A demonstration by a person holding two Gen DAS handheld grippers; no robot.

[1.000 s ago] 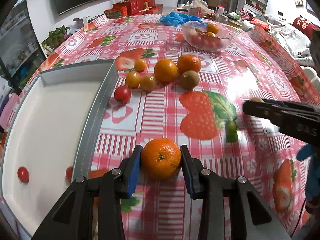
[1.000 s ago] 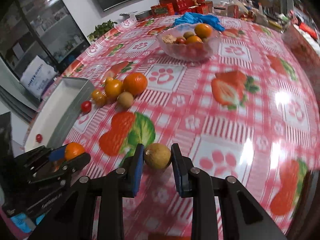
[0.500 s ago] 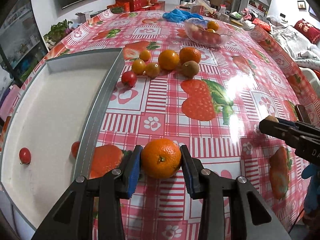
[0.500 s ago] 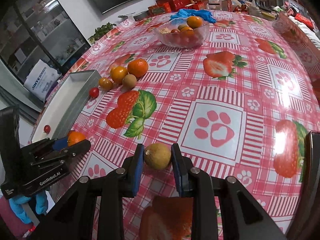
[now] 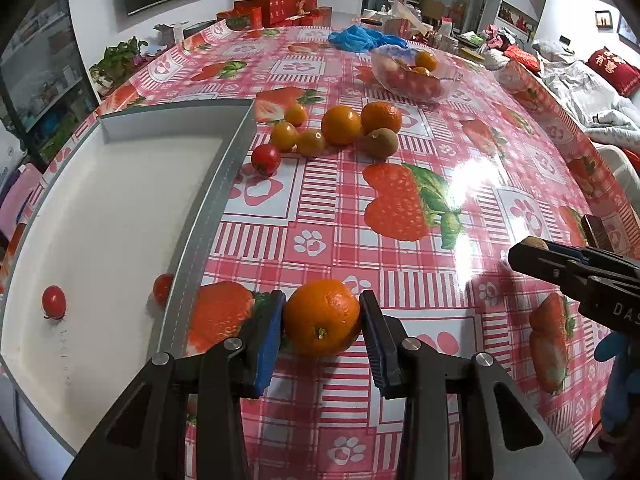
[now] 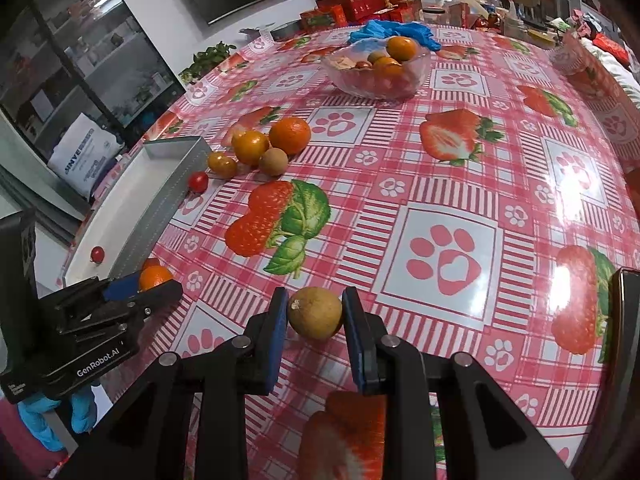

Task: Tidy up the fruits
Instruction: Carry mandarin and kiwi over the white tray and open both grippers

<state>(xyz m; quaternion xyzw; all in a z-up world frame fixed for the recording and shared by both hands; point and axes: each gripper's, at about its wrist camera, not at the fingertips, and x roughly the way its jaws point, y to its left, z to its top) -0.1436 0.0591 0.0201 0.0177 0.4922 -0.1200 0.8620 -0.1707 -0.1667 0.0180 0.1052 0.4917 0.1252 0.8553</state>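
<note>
White tray (image 5: 208, 208) is the landmark. Left gripper (image 5: 322, 320) clamps an orange (image 5: 322, 317) just right of the tray's near wall. Right gripper (image 6: 315, 312) pinches a small brown fruit (image 6: 315, 312), possibly a longan, well right of the tray. Risks: round fruit squirting from the pads; clipping the wall; released fruit rolling.

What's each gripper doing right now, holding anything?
Left gripper: closed on an orange.
Right gripper: closed on a small brown-green fruit, maybe a kiwi.
</note>
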